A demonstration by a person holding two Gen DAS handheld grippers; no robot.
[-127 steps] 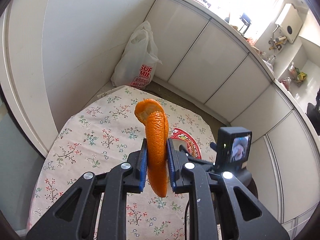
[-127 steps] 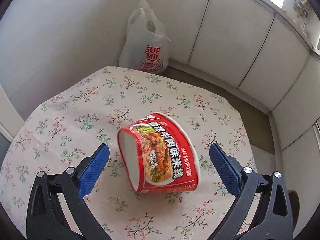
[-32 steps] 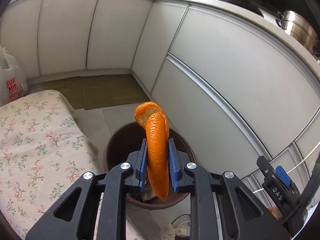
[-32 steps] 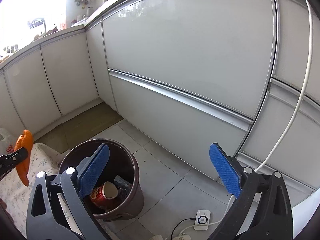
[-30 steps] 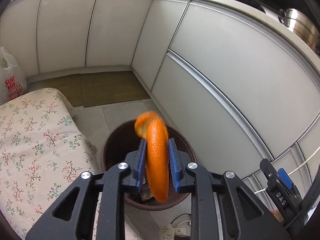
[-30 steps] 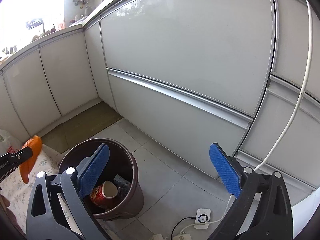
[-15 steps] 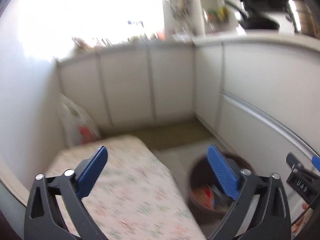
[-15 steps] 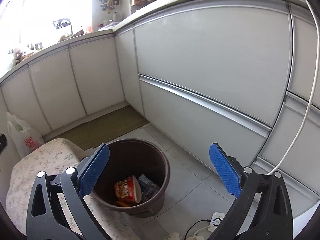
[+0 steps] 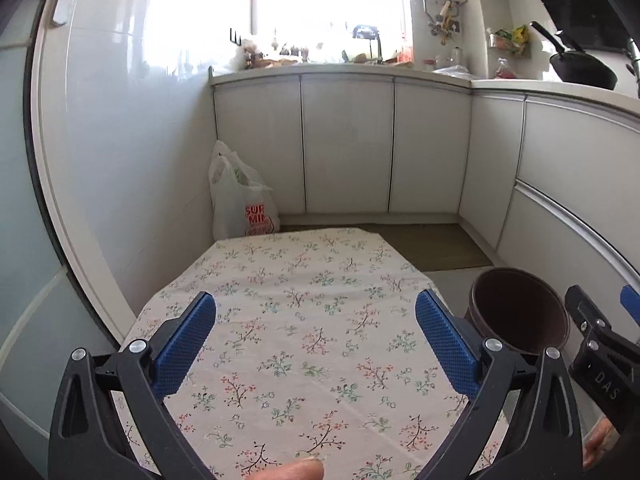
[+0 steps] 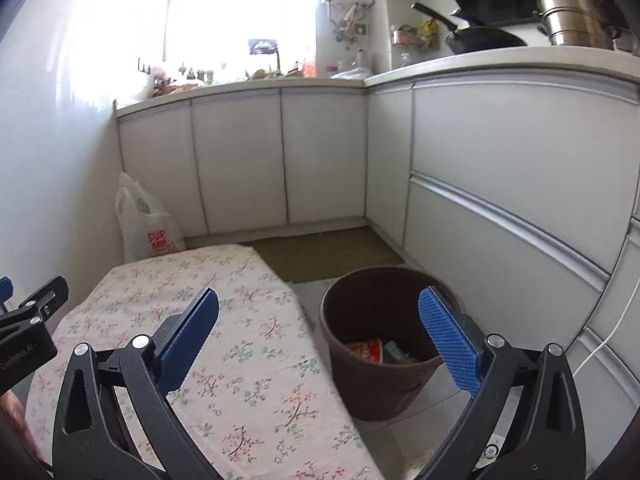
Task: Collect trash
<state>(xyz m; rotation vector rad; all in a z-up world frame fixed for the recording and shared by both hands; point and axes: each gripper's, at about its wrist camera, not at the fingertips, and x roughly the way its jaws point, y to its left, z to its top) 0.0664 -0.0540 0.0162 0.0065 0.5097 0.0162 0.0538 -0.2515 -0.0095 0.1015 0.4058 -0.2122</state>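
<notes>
The desk (image 9: 312,320) wears a cream cloth printed with small sprigs in red, pink and green. The left hand-held gripper (image 9: 316,344) and the right hand-held gripper (image 10: 320,340) are black-framed with blue, dimpled pads (image 9: 184,344). The trash bin (image 10: 384,384) is dark brown; inside it shows a red and orange noodle cup (image 10: 366,350). The plastic bag (image 9: 240,208) is white with red lettering. The cabinet doors (image 9: 344,148) are pale grey-white with silver edges, and the floor mat (image 10: 324,252) is olive green

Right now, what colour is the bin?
The bin is dark brown, clearest from the right wrist view.
</notes>
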